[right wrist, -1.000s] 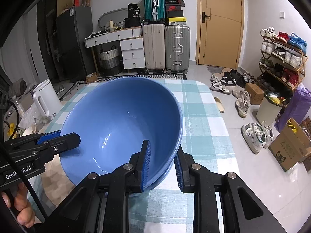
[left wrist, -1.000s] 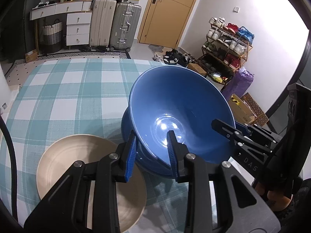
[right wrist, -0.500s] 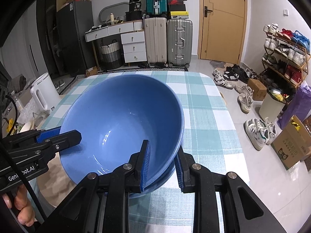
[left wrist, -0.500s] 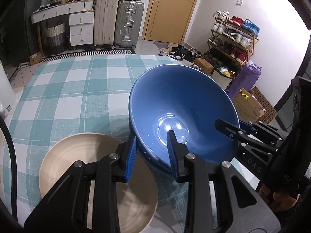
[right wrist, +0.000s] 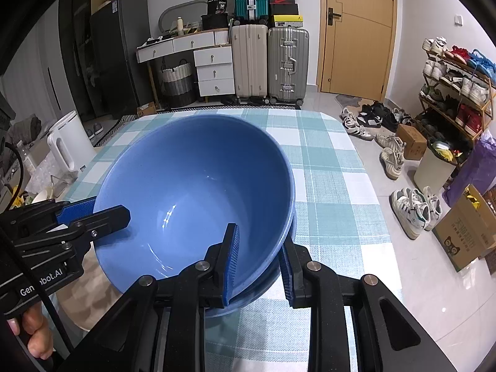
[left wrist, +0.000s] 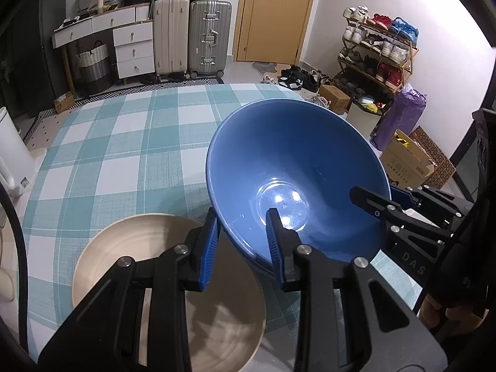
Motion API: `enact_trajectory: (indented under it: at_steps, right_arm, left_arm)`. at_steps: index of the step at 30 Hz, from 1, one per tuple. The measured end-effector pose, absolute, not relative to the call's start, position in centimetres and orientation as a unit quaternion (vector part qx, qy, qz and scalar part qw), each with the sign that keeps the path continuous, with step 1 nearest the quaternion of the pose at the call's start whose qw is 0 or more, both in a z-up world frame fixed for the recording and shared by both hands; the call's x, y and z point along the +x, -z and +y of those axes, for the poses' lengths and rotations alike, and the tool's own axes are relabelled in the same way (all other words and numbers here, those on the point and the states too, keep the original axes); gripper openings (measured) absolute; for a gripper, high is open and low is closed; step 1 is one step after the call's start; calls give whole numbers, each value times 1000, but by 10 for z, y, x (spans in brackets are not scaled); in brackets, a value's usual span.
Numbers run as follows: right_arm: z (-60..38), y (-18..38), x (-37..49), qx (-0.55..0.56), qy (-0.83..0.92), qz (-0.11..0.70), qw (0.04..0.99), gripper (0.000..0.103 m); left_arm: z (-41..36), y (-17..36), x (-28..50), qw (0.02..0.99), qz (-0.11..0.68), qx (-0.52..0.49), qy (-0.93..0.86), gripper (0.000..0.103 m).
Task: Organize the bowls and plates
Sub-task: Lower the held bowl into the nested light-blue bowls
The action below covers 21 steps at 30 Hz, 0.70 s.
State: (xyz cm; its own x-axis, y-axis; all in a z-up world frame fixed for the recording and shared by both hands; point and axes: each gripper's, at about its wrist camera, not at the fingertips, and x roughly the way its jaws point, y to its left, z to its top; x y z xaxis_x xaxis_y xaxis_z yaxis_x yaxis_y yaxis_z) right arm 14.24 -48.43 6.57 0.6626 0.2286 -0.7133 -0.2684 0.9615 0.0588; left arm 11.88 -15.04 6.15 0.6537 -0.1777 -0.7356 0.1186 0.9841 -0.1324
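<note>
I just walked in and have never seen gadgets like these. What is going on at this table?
A person is tidying dishes with a hand-held gripper in each hand. Both the left gripper and the right gripper are clamped on opposite sides of the rim of a big blue bowl, which is nested in a second blue bowl underneath, on the checked tablecloth. A beige plate lies beside them.

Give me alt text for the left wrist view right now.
Both grippers clamp the rim of a blue bowl nested in a second blue bowl on the checked tablecloth: left gripper near, right gripper from the right. A beige plate lies beside them.
</note>
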Motion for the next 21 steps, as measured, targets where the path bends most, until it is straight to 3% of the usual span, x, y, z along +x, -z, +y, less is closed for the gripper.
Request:
enact_trajectory:
  at_steps: [14, 21]
  right_arm:
    - [-486, -58, 144, -20, -141, 391, 909, 25]
    - [-486, -60, 144, -18, -145, 387, 911, 34]
  left_arm:
    - [-143, -50, 128, 903, 420, -37, 82, 27]
    - [-132, -45, 131, 899, 428, -56, 77, 28]
